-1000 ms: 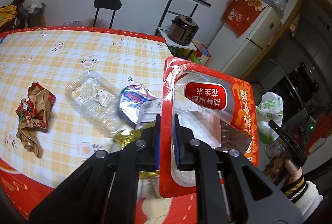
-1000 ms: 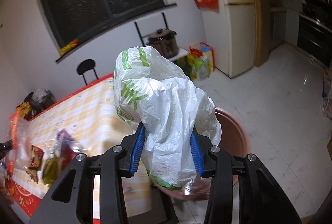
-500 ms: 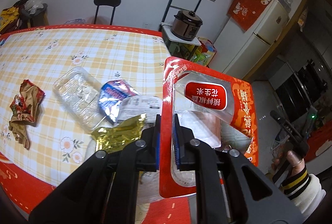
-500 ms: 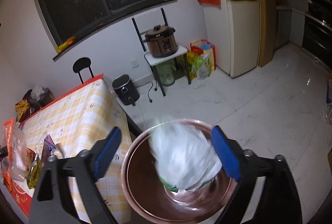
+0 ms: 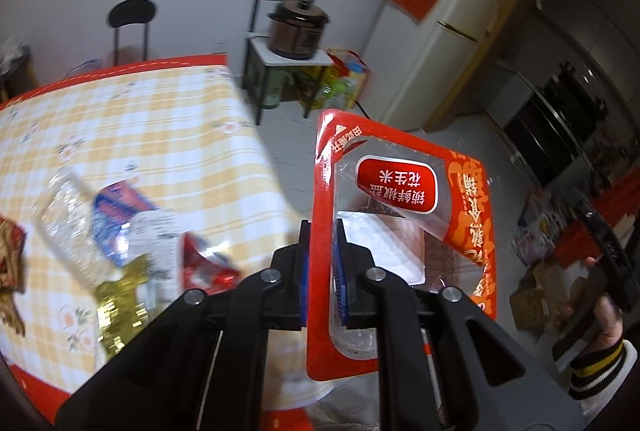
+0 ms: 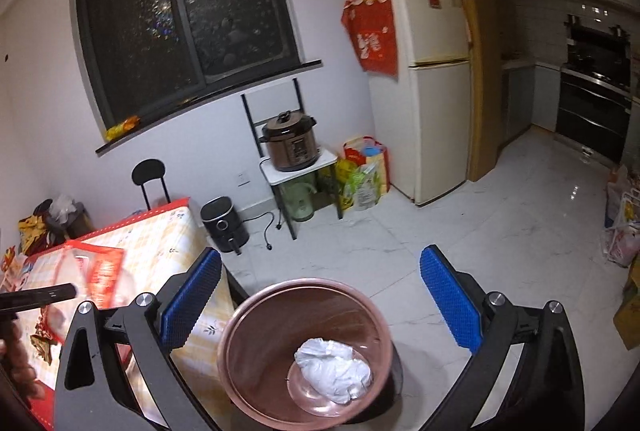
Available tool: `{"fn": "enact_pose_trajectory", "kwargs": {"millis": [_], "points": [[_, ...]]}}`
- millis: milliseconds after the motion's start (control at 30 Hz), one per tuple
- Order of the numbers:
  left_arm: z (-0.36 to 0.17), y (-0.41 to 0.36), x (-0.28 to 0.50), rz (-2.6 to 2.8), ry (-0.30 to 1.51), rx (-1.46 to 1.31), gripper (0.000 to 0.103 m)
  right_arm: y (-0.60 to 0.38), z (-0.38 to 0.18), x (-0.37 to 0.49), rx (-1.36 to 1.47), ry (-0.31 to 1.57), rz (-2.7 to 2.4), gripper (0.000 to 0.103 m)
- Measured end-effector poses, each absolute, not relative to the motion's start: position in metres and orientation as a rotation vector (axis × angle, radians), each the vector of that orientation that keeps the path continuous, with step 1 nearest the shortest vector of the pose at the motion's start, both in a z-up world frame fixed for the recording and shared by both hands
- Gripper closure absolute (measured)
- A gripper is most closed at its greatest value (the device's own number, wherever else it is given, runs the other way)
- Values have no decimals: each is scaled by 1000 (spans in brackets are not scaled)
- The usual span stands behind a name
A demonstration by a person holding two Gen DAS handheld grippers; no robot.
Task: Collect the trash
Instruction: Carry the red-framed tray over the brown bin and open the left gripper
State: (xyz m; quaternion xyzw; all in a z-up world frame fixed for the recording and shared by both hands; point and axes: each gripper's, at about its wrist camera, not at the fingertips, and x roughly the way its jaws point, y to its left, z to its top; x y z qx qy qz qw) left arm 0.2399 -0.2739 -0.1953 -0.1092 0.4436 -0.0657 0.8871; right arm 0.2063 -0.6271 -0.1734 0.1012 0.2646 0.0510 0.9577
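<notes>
My left gripper point(image 5: 320, 231) is shut on the edge of a red snack packet with a clear window point(image 5: 400, 191), held past the right edge of the checked table point(image 5: 140, 119). Left on the table lie a clear tray point(image 5: 64, 223), a blue wrapper point(image 5: 116, 211), a gold wrapper point(image 5: 120, 295) and a red wrapper point(image 5: 200, 263). My right gripper point(image 6: 320, 255) hangs above a round brown bin point(image 6: 240, 343), jaws opening wide with nothing between them. A white plastic bag point(image 6: 332, 371) lies at the bin's bottom.
The bin stands on the tiled floor beside the table's corner. Behind it are a black air fryer point(image 6: 224, 223), a shelf with a brown cooker point(image 6: 290, 143), shopping bags point(image 6: 362, 175) and a fridge point(image 6: 436, 91). A black stool point(image 5: 132, 19) stands behind the table.
The right jaws opened and the white bag fell from them into the bin; that gripper then rose. The left gripper carried the red packet rightward, off the table's edge.
</notes>
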Motion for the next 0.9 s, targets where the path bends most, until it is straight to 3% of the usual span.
{"fn": "enact_pose_trajectory", "kwargs": {"millis": [267, 300, 367, 467, 533, 833, 900], "points": [[-216, -353, 290, -232, 965, -129, 88, -671, -179, 177, 237, 547, 8, 5], [-217, -361, 295, -243, 965, -125, 80, -676, -180, 174, 243, 547, -7, 5], [-220, -379, 305, -279, 959, -117, 50, -684, -181, 170, 252, 549, -29, 5], [-219, -404, 315, -318, 937, -90, 25, -693, -184, 164, 262, 550, -53, 5], [-214, -411, 316, -334, 911, -92, 18, -697, -184, 160, 270, 544, -61, 5], [-177, -402, 307, -365, 822, -144, 15, -690, -177, 158, 281, 509, -33, 5], [-167, -393, 302, -349, 798, -161, 10, -687, -173, 159, 284, 496, -24, 5]]}}
